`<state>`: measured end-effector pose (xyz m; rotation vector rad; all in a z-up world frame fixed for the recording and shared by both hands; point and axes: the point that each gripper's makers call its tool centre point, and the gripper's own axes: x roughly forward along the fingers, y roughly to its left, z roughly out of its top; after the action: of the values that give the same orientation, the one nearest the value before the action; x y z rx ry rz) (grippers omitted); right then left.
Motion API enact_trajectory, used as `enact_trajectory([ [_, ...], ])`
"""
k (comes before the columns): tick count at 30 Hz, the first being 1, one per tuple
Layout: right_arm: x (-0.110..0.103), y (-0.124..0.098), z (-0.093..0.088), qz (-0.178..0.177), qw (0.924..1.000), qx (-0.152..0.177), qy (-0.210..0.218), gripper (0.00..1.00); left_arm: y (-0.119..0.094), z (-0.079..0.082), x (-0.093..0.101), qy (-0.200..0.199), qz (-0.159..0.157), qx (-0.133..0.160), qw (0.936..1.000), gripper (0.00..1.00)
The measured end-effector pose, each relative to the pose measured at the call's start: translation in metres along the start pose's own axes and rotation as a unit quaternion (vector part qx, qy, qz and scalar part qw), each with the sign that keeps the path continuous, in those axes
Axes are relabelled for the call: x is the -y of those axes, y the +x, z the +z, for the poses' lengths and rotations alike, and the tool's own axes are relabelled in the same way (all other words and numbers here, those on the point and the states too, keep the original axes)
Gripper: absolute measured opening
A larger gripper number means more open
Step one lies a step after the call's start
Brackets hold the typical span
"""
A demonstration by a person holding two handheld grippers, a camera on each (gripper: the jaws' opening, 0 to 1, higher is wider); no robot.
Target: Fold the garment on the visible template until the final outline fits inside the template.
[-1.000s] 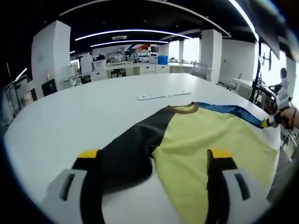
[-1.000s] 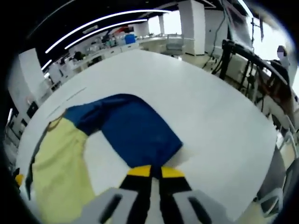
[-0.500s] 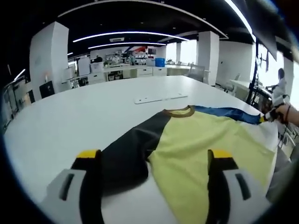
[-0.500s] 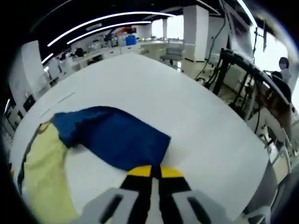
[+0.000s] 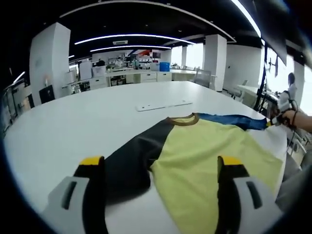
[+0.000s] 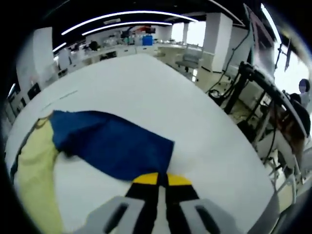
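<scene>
While your right gripper [image 6: 157, 179] pinches the blue sleeve [image 6: 109, 146] of the soft, limp yellow-bodied shirt [image 5: 209, 151] near the white table's [image 5: 73, 126] edge, your left gripper [image 5: 161, 168] hovers wide open, empty, straddling the black sleeve [image 5: 129, 161]. Grip hems and cuffs; the left gripper view alone shows the collar [image 5: 183, 119].

A large open-plan lab or office hall is showing here: curved light strips [image 5: 131, 36] are glowing across a dark ceiling, and white square pillars [image 5: 215, 61] are standing around a broad white bench [image 5: 73, 122]. Cluttered workstations [image 5: 122, 68] are lining the far wall, and equipment stands with cables [image 6: 248, 92] are crowding the bench's edge.
</scene>
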<state>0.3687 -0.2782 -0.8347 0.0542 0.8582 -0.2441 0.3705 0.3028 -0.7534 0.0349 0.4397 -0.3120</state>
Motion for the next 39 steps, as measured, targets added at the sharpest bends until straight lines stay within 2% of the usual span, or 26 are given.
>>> enact_trajectory([
  [2, 0.003, 0.004, 0.002, 0.003, 1.0000, 0.000, -0.008, 0.00, -0.001, 0.002, 0.006, 0.003, -0.003, -0.001, 1.0000, 0.93],
  [7, 0.009, 0.002, 0.005, 0.000, 0.9997, 0.002, -0.024, 0.00, -0.001, 0.003, 0.003, 0.007, -0.003, 0.000, 1.0000, 0.94],
  [8, 0.016, 0.010, 0.009, 0.001, 0.9996, 0.003, -0.029, 0.00, -0.001, 0.004, 0.004, 0.007, -0.003, 0.001, 1.0000, 0.94],
  [13, 0.024, 0.019, 0.014, -0.001, 0.9987, 0.000, -0.052, 0.00, 0.001, 0.004, 0.008, 0.009, -0.004, -0.001, 0.9999, 0.95],
  [16, 0.022, 0.014, 0.013, -0.008, 0.9972, -0.001, -0.075, 0.00, 0.003, 0.004, 0.017, 0.022, -0.012, -0.008, 0.9997, 0.96],
  [19, 0.028, 0.021, 0.019, -0.012, 0.9954, 0.003, -0.095, 0.00, 0.003, 0.005, 0.019, 0.024, -0.017, -0.007, 0.9995, 0.97],
  [21, 0.026, 0.017, 0.017, -0.012, 0.9953, 0.001, -0.096, 0.00, 0.003, 0.004, 0.020, 0.026, -0.018, -0.008, 0.9995, 0.97],
  [22, 0.030, 0.025, 0.020, -0.011, 0.9954, 0.001, -0.095, 0.00, 0.003, 0.004, 0.020, 0.027, -0.018, -0.009, 0.9994, 0.97],
  [27, 0.035, 0.028, 0.024, -0.013, 0.9942, 0.006, -0.106, 0.00, 0.003, 0.003, 0.018, 0.023, -0.020, -0.007, 0.9995, 0.97],
  [30, 0.039, 0.033, 0.025, -0.006, 0.9951, 0.005, -0.098, 0.00, 0.003, 0.004, 0.020, 0.020, -0.021, -0.005, 0.9996, 0.98],
  [33, 0.038, 0.027, 0.024, -0.006, 0.9955, 0.002, -0.095, 0.02, 0.002, 0.005, 0.020, 0.021, -0.020, -0.005, 0.9996, 0.98],
  [35, 0.034, 0.025, 0.021, 0.014, 0.9977, -0.006, -0.066, 0.03, 0.002, 0.004, 0.018, 0.021, -0.020, -0.006, 0.9996, 0.98],
  [36, 0.034, 0.021, 0.021, 0.013, 0.9988, -0.005, -0.047, 0.04, 0.002, 0.003, 0.017, 0.023, -0.020, -0.008, 0.9995, 0.98],
  [39, 0.042, 0.021, 0.025, 0.015, 0.9995, -0.003, -0.028, 0.09, 0.001, 0.003, 0.020, 0.024, -0.021, -0.009, 0.9994, 0.98],
])
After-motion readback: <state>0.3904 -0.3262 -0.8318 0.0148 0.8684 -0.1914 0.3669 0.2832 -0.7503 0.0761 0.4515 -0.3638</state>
